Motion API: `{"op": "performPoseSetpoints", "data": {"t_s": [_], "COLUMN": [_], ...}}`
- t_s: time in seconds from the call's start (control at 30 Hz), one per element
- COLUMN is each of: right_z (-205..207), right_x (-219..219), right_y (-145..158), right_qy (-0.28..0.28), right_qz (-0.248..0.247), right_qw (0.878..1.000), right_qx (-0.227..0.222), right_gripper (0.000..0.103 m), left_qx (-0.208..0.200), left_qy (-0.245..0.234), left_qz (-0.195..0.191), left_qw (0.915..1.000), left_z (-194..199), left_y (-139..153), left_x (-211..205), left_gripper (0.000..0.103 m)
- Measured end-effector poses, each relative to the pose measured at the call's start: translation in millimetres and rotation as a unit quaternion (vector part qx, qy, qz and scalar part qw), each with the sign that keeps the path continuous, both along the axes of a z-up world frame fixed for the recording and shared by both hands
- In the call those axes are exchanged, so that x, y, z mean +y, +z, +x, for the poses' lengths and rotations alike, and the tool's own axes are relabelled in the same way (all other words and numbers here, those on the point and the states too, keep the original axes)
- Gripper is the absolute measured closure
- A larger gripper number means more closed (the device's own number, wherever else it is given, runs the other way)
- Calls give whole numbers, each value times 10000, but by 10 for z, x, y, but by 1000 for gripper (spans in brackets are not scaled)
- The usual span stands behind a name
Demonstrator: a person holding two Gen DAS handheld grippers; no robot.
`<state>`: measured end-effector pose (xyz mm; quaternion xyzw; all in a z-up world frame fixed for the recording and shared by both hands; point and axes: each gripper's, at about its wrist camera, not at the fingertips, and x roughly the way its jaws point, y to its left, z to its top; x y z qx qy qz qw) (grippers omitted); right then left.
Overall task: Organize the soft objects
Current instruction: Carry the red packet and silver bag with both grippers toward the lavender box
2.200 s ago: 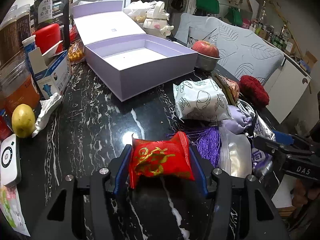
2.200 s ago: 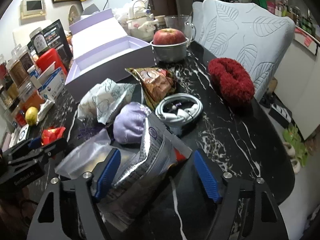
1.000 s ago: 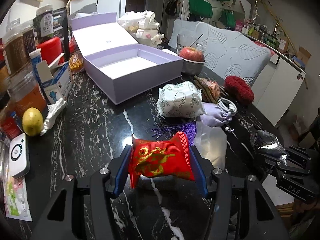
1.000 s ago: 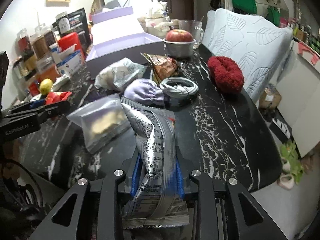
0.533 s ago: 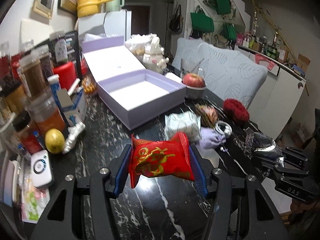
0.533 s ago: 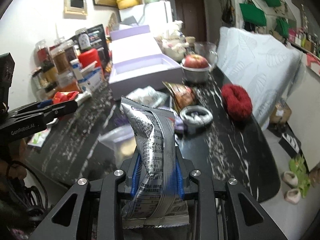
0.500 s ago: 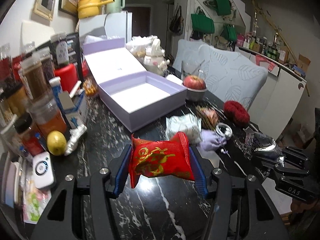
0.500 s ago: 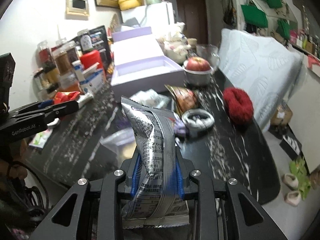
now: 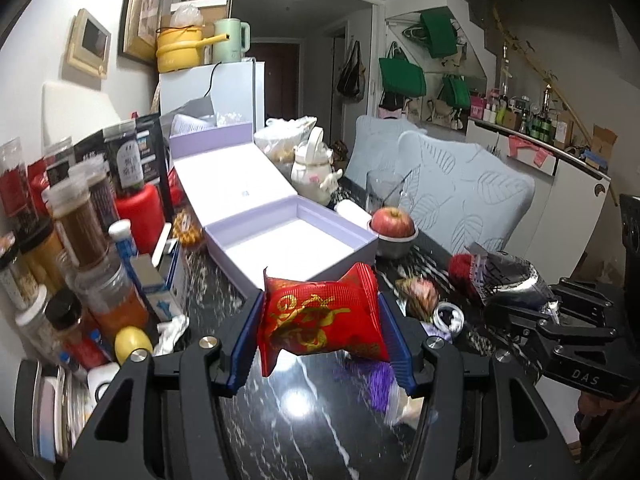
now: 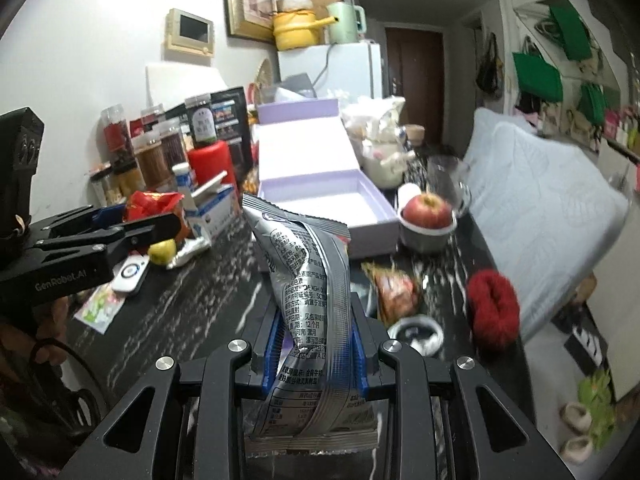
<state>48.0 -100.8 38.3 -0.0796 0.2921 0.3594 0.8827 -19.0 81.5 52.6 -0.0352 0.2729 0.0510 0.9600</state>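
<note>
My left gripper (image 9: 320,336) is shut on a red packet with gold print (image 9: 320,316), held well above the black marble table (image 9: 304,420). My right gripper (image 10: 316,352) is shut on a silver foil snack bag (image 10: 308,280) that stands up between its blue pads. An open lilac box (image 9: 296,240) with its lid laid back sits ahead on the table, empty inside. Each gripper shows in the other's view: the right gripper (image 9: 520,312) with the silver bag (image 9: 504,276) at the right edge, the left gripper (image 10: 112,228) with the red packet (image 10: 152,204) at the left.
Jars and bottles (image 9: 80,232) crowd the table's left side, with a lemon (image 9: 132,340). An apple in a metal bowl (image 9: 394,226), a red fuzzy ring (image 10: 492,304), a brown snack pack (image 10: 396,288) and a coiled cable (image 10: 416,334) lie to the right. A pale padded chair (image 9: 460,196) stands behind.
Both grippers have risen with their packets still gripped, so the table and the lilac box now look lower and farther off. More of the room's walls shows.
</note>
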Motion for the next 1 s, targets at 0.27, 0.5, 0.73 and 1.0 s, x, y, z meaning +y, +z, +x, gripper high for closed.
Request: {"op": "performPoseSetpoints", "data": {"t_s": [0.27,0.5,0.73,1.0], "right_z": [345,732,1185,1711], "right_x": [229,472,736,1077], "right_y": [247,399,472,521], "right_qy": [158,304,341,340], "right_qz": [64,119,105,-8], "right_qw": [9996,9987,9983,9978], "right_qx": [-243,-395,-471,-567], "right_gripper": [74,74,74,74], "left_qx": [-175,-233,-303,-291], "left_qy": [-26,29,121,203], "left_qz": [38,107,233,304], "left_qw": [9998,9997,9992,9989], "left_z": [333,700,1145,1656], "left_y": [195,287,367,352], "left_x": [159,338,557,784], "left_gripper": [47,47,47,47]}}
